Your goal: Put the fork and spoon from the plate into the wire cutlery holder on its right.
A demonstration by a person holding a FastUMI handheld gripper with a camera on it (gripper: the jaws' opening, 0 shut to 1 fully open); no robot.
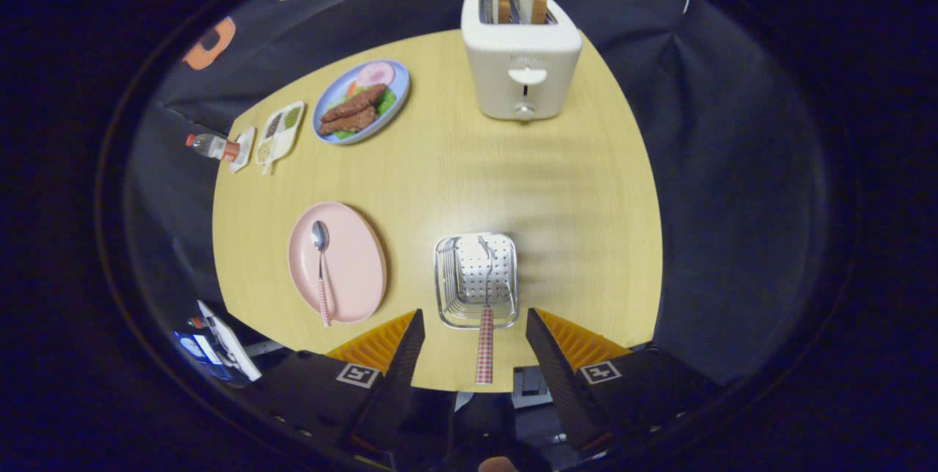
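Wooden counter (454, 164) filled mid-frame. Fork (485, 325) stood in the wire holder (476, 281), spoon (321, 267) lay on the pink plate (359, 267) at lower left. Claw (475, 340) hung wide open, holding nothing.

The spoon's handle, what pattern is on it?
Red and white checks, clearest in the gripper view, on the spoon lying on the pink plate.

The fork (485, 311) stands in the wire holder (476, 280), its tines lost among the wires and perforated insert at the frame's lower centre. The gripper (475, 344) fingers, spread wide, cover the table (513, 179) near corners at the bottom. At the upper left, a small bottle (212, 146) and a divided tray (280, 133) are too small to tell their contents. At the lower left, clutter below the table edge is blurred and unreadable. Bread slices (519, 3) hide partly inside the toaster (521, 58).
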